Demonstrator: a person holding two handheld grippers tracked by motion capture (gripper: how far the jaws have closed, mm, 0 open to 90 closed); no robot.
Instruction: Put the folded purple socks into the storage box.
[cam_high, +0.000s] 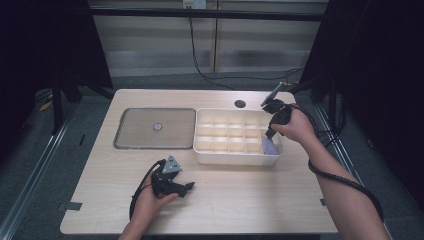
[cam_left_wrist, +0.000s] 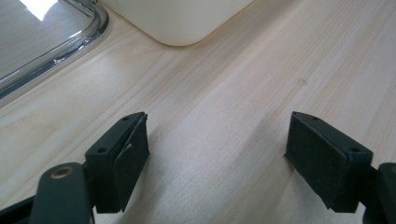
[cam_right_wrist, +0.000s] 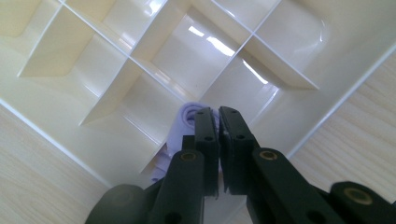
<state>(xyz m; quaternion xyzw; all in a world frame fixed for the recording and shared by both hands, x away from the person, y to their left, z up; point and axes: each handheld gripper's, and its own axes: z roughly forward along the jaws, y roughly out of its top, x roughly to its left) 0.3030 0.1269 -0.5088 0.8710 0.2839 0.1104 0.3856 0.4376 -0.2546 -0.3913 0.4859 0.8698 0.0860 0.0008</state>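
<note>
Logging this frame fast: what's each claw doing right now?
Left claw: open, empty, over the table.
Right claw: closed on the pale purple item in the divided box.

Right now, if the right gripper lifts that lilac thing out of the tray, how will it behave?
The lilac thing looks thin and crumpled, so it is probably floppy and light. The right gripper has its jaws nearly together around it, which suggests it squashes easily. It may drag on the tray dividers, so lift slowly.

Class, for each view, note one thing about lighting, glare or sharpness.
High view: dark surroundings, the table evenly lit. Left gripper view: window glare on the metal tray. Right gripper view: bright highlights on the glossy divided box; the near jaws look soft.
</note>
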